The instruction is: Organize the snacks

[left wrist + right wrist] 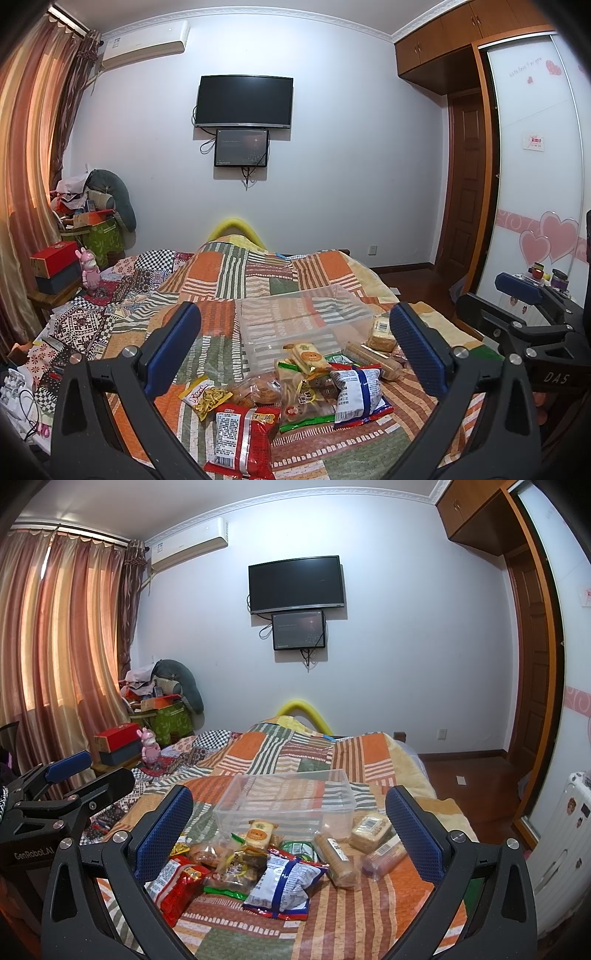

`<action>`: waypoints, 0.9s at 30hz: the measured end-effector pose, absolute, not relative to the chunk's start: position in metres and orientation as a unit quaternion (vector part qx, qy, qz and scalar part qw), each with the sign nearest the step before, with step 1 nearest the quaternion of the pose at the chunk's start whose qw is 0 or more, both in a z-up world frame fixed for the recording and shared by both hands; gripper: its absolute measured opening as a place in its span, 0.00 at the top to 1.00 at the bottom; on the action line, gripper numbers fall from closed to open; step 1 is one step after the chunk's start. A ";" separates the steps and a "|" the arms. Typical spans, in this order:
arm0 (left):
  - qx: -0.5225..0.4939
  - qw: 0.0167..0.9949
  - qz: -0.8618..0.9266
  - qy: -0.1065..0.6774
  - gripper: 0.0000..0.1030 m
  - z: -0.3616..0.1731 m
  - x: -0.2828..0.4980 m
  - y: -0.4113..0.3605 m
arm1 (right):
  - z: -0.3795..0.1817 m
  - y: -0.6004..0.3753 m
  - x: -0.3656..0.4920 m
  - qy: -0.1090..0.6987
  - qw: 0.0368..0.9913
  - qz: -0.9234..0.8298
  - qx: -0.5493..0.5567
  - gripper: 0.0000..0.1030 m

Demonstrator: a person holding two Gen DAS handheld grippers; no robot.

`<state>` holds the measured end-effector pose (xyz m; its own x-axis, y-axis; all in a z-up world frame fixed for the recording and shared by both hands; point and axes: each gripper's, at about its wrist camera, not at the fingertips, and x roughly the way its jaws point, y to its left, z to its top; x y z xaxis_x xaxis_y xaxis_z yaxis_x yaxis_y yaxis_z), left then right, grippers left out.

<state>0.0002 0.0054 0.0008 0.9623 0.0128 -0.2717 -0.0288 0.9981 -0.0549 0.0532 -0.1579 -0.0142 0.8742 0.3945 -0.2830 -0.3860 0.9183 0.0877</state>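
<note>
1. Nothing has been sorted yet, as far as I can judge: the clear rectangular plastic bin (286, 797) sits on the patchwork-quilted bed (280, 749) toward its middle, and I see nothing inside it.
2. The snacks lie in a loose heap on the quilt just in front of the bin, toward the bed's near edge. Among them are a red crinkled packet (176, 884), a blue-and-white puffed bag (284, 880), a yellow packet of strips (205, 397), and a small orange-labelled cracker pack (260, 834) touching the bin's front wall.
3. To the right of the heap lie a long brown biscuit roll (336, 860), a pale wrapped cake block (371, 829) and a purplish wrapped roll (384, 854).
4. The left claw (295, 350) hangs above the heap, spread wide and holding nothing.
5. The right claw (288, 838) is likewise wide and unloaded, above the same pile.
6. Every packet is left to be moved, so the task looks barely begun.
</note>
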 end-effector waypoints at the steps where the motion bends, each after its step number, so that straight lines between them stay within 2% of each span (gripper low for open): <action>1: -0.029 0.990 0.010 0.137 0.00 0.001 0.000 0.006 | -0.014 -0.158 0.053 0.149 0.968 0.201 0.014 0.00; 17: -0.023 0.991 0.013 0.131 0.00 0.003 0.000 0.006 | -0.018 -0.154 0.054 0.149 0.967 0.204 0.014 0.00; 20: -0.022 0.991 0.014 0.131 0.01 0.003 0.002 0.009 | -0.020 -0.155 0.058 0.156 0.965 0.208 0.015 0.04; 21: -0.022 0.991 0.014 0.132 0.02 0.002 0.002 0.009 | -0.022 -0.155 0.060 0.161 0.964 0.210 0.014 0.08; 25: -0.021 0.988 0.017 0.150 0.19 -0.003 0.010 0.016 | -0.030 -0.154 0.068 0.182 0.959 0.217 0.011 0.17; 27: -0.015 0.986 0.019 0.164 0.24 -0.008 0.016 0.020 | -0.036 -0.154 0.072 0.195 0.956 0.219 0.008 0.21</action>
<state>0.0163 0.0202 -0.0081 0.9456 0.0327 -0.3238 -0.0428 0.9988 -0.0241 0.0723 -0.1537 -0.0359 0.8276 0.4228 -0.3692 -0.4164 0.9035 0.1014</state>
